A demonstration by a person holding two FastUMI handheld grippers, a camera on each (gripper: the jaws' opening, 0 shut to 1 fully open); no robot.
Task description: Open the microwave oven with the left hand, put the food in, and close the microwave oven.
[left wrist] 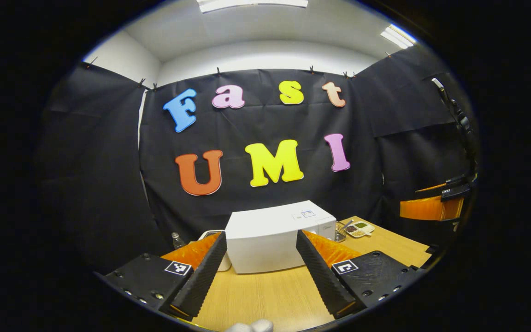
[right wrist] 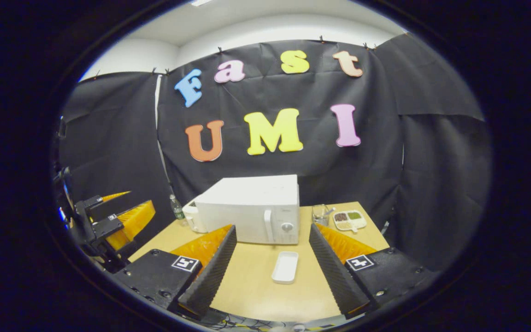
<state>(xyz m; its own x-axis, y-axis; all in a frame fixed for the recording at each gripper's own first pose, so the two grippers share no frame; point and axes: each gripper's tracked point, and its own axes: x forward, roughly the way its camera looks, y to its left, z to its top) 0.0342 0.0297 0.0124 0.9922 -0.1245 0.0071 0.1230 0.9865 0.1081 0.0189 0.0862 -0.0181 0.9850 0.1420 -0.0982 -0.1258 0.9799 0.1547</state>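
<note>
The table (right wrist: 251,276) is the largest thing here, a light wooden top that carries everything, and much of its front part is bare. The microwave oven (right wrist: 251,210) stands toward the back of it, near the cloth wall, with its door closed. In the right gripper view the handle and knob are on its front, turned to the near side, so the door probably needs free room before it to swing. The white food tray (right wrist: 285,267) lies flat just in front of the door, apart from it, perhaps placed there for an easy pickup. It may stand in the way of the door.

A divided dish (right wrist: 349,220) and a glass (right wrist: 321,214) stand to the right of the oven, near the far table edge.

The left gripper (left wrist: 261,263) hovers over the table facing the oven, jaws released and holding nothing. The right gripper (right wrist: 272,263) does the same, jaws spread wide, with the tray between them farther ahead.
</note>
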